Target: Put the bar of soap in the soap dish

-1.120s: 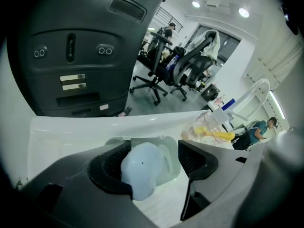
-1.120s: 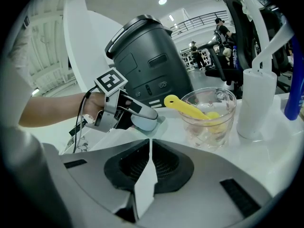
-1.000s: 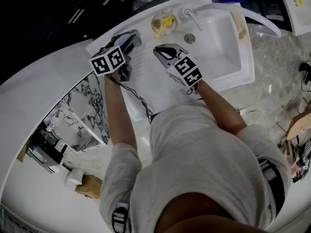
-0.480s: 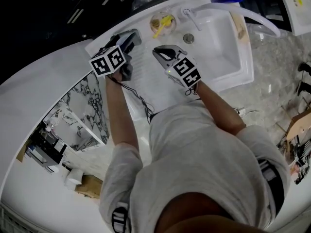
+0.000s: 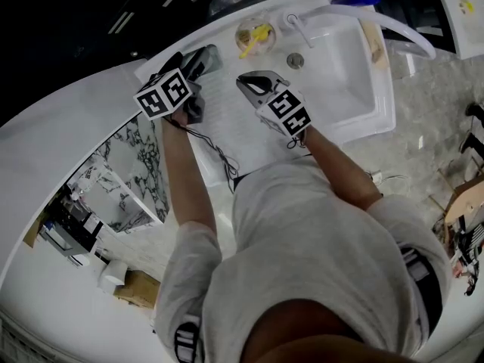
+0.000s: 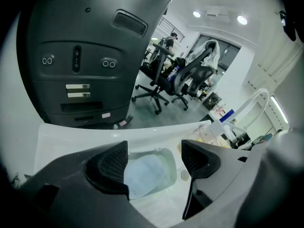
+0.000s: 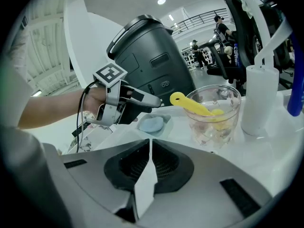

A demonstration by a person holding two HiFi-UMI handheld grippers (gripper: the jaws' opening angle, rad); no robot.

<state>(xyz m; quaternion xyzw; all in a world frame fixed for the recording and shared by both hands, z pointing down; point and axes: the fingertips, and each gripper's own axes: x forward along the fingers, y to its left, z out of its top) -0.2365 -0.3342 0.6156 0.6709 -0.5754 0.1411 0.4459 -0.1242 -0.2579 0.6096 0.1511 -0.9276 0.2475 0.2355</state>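
A pale blue bar of soap point(image 6: 145, 174) lies in the translucent soap dish point(image 6: 170, 156) on the white counter, left of the sink. My left gripper point(image 6: 155, 161) hovers just in front of and above the dish, open, with nothing between its jaws. In the head view the left gripper point(image 5: 190, 72) sits just below-left of the soap dish point(image 5: 208, 54). My right gripper point(image 7: 149, 156) is shut and empty, its jaws meeting in a thin slit; it sits mid-counter point(image 5: 248, 82). From the right gripper view, the soap point(image 7: 152, 124) rests in its dish beside the left gripper point(image 7: 142, 99).
A glass bowl point(image 7: 213, 115) holding a yellow utensil point(image 5: 255, 36) stands behind the counter, next to the faucet point(image 5: 296, 23). The sink basin point(image 5: 344, 66) lies to the right. A large dark machine point(image 6: 90, 51) stands beyond the counter's far edge.
My left gripper has drawn back slightly to the left, away from the soap dish, uncovering more of it. The right gripper has barely shifted.
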